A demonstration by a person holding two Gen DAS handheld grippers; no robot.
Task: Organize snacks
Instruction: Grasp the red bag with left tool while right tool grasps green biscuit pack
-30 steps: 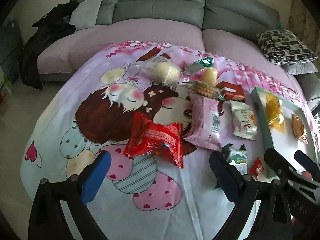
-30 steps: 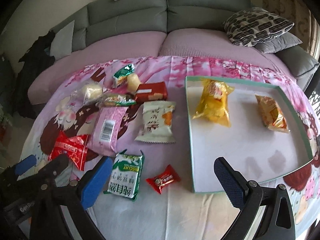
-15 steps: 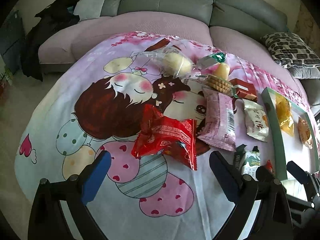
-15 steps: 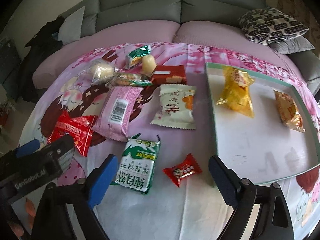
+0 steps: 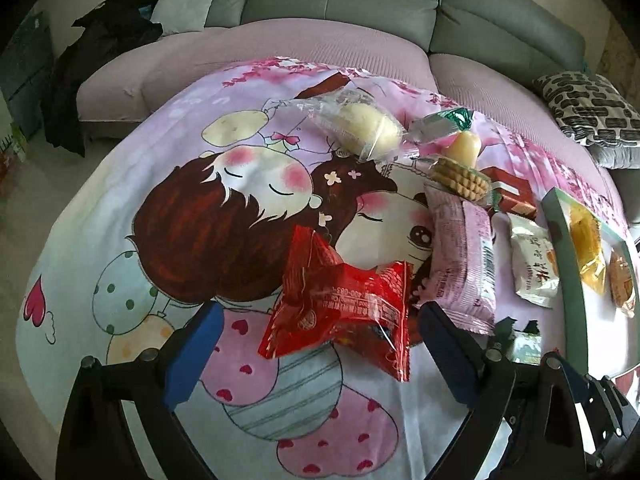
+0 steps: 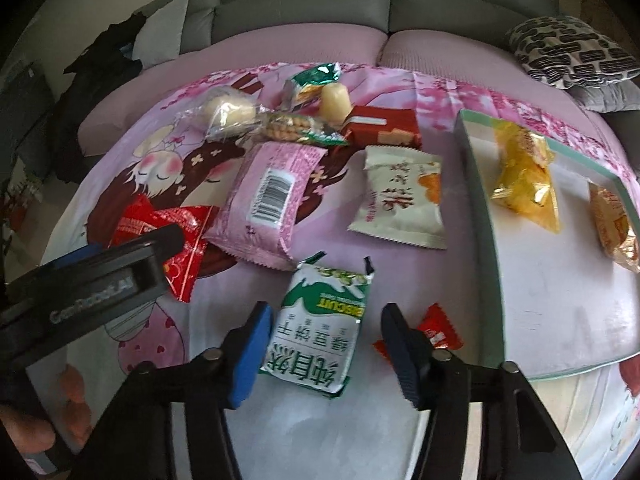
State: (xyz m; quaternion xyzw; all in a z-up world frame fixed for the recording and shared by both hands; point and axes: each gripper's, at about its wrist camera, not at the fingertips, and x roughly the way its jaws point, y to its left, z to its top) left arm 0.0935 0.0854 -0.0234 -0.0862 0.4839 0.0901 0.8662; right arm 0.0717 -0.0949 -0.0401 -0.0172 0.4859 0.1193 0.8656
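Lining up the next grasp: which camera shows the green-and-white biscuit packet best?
Right wrist view: the green-and-white biscuit packet lies whole between the right gripper fingers, untouched. Left wrist view shows only a corner behind its own gripper finger.

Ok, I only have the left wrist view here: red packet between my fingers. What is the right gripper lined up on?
Observer: The right gripper has a green-and-white biscuit packet between its fingers; the jaws have just been closing, pads not yet pressing.
Operator: Anything close beside it?
Observer: A small red candy lies just right of that packet, partly behind the right finger.
Operator: How full is the tray?
Observer: The tray holds two yellow-orange packets at its far end; the near part is bare.
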